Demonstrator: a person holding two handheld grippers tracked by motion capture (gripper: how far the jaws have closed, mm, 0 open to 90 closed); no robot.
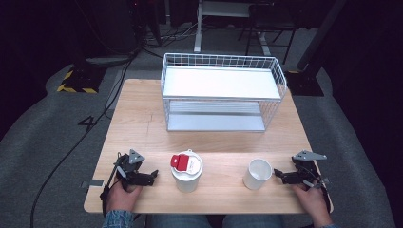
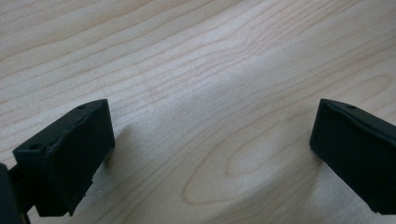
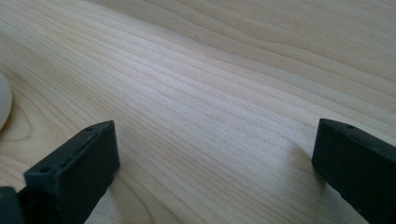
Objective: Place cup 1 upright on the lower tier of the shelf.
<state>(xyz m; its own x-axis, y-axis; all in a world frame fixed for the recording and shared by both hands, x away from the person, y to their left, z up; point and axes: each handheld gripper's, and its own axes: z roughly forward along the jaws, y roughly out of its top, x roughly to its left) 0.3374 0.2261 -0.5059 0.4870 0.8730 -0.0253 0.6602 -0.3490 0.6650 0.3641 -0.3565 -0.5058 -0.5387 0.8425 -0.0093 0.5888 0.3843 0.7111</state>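
Stage: start, nothing moved | left gripper [image 1: 153,176]: jaws wide, empty, left of lidded cup [image 1: 187,171] | right gripper [image 1: 277,175]: jaws wide, empty, right of open cup [image 1: 257,174] | both cups near edge, rack [image 1: 223,92] far | left: grasp, place

Both hands come in from the near edge, low and level. The left hand [image 1: 122,194] holds the left gripper [image 1: 153,175], which points toward the right of the high view; its jaws stand wide apart with nothing between them. The right hand [image 1: 311,197] holds the right gripper [image 1: 277,175], which points toward the left, its jaws likewise spread wide and empty.
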